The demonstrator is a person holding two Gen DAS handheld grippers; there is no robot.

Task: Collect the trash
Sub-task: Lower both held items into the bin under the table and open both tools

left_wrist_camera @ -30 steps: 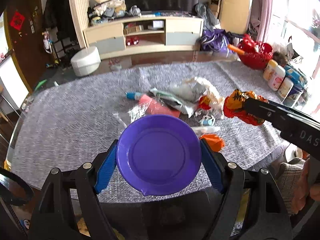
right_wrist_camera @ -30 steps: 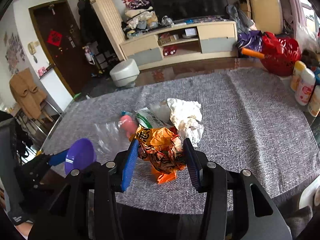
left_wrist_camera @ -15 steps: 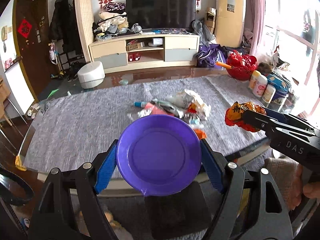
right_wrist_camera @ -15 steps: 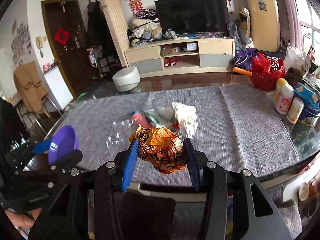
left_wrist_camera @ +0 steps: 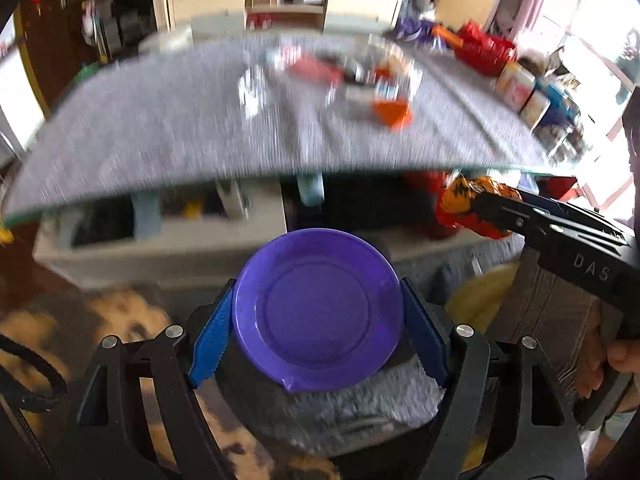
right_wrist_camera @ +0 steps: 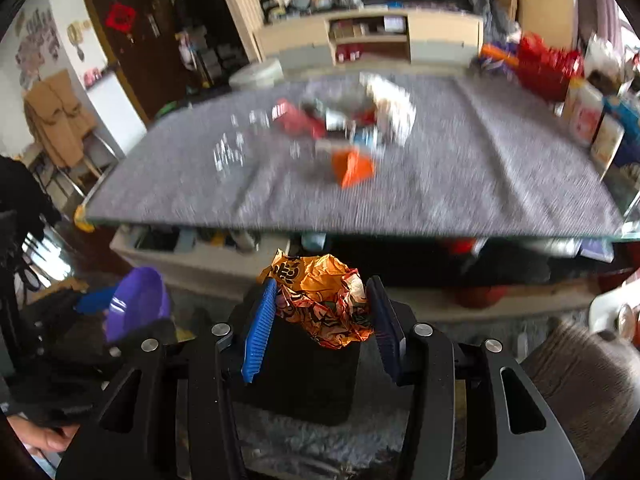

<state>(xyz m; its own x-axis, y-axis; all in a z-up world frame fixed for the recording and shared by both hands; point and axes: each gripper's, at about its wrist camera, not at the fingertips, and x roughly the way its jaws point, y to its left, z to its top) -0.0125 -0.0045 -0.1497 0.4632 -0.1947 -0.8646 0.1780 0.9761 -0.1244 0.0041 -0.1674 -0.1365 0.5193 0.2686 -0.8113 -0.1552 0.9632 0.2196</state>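
My left gripper (left_wrist_camera: 318, 312) is shut on a purple plastic plate (left_wrist_camera: 318, 308), held in front of and below the table edge. My right gripper (right_wrist_camera: 320, 308) is shut on a crumpled orange wrapper (right_wrist_camera: 320, 300), also off the table and low. The wrapper (left_wrist_camera: 460, 200) and right gripper show at the right of the left wrist view; the purple plate (right_wrist_camera: 136, 302) shows at the left of the right wrist view. A blurred pile of trash (right_wrist_camera: 344, 128) lies mid-table, with an orange scrap (right_wrist_camera: 354, 168) nearest me.
The grey-clothed table (right_wrist_camera: 480, 184) has a shelf with clutter beneath it (left_wrist_camera: 180, 216). Bottles and boxes (right_wrist_camera: 592, 120) stand at its right edge, a red basket (right_wrist_camera: 548, 64) behind. A dark bin-like object (right_wrist_camera: 304, 376) sits under my right gripper. A TV cabinet (right_wrist_camera: 372, 36) stands far back.
Both grippers have pulled back off the table and dropped below its edge, each still holding its item. The view is blurred by motion.
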